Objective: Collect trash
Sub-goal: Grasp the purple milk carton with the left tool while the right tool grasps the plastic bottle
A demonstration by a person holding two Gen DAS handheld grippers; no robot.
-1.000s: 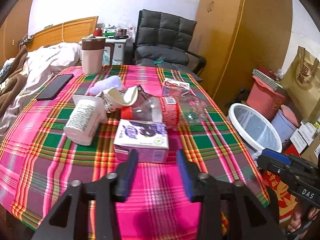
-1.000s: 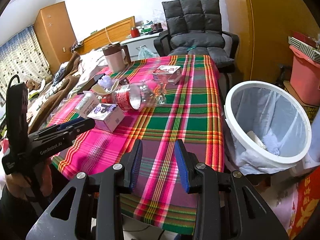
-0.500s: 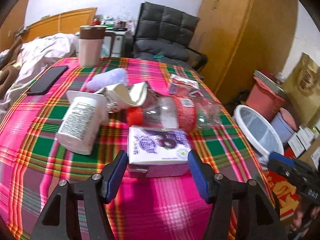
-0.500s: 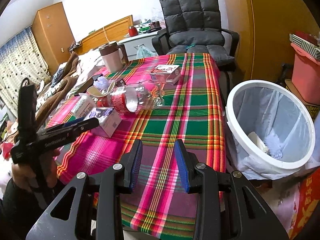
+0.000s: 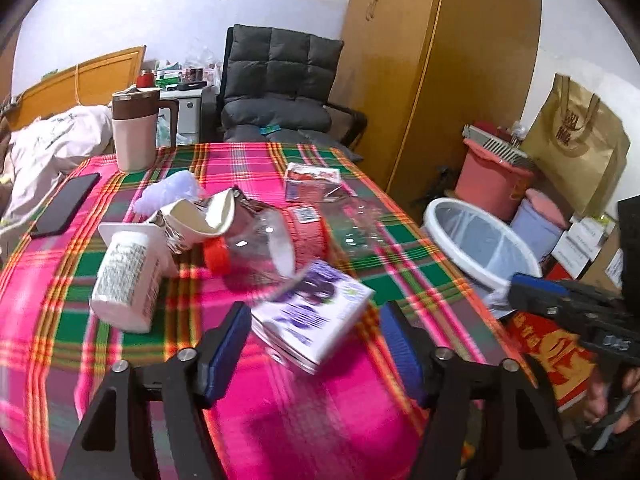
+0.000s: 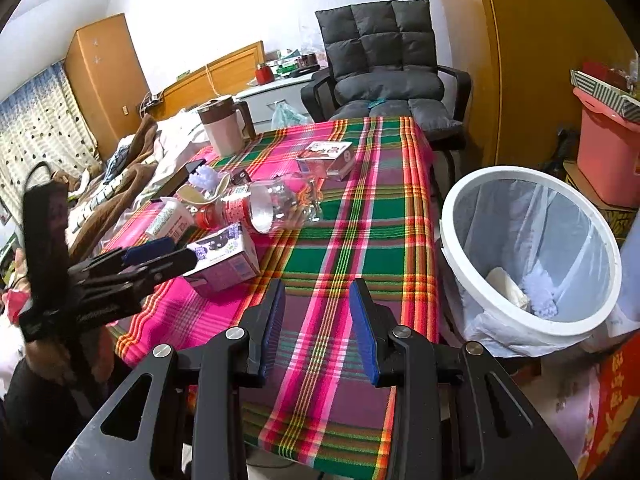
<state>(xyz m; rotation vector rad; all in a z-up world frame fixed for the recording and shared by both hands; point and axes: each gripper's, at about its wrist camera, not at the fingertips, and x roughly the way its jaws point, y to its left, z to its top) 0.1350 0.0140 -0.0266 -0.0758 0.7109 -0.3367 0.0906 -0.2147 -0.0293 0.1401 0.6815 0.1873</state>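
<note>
Plaid cloth, pink and green, covers the table [image 6: 360, 240]. Trash sits in a loose heap toward the table's left side.

Left gripper [image 5: 316, 340]: jaws spread wide, having just been opening. Purple carton [image 5: 316, 316] lies between the blue pads, tilted and blurred; pads not pressing it. In the right wrist view the same gripper [image 6: 160, 256] reaches in from the left edge, its tip at the carton [image 6: 228, 260].

Right gripper [image 6: 318, 332]: jaws partly apart, nothing between them, held over the near edge of the table.

Heap behind the carton:
- clear bottle [image 5: 276, 244] on its side, red cap [image 5: 216, 256] and red label, touching the carton's far end
- white tub [image 5: 128, 276] on its side, left of the bottle
- crushed paper cup [image 5: 200, 220] against the tub and bottle
- lilac wad [image 5: 172, 192] behind the cup
- small box [image 5: 316, 184], pink print, apart from the heap toward the far right corner

Not trash, by the look: pink jug [image 5: 134, 132] with brown lid at the far left corner; black phone [image 5: 66, 204] flat along the left edge.

White bin [image 6: 532, 248] with clear liner stands on the floor just off the table's right edge. 2 pale scraps lie at its bottom. Grey chair [image 6: 384, 64] sits beyond the far edge.
</note>
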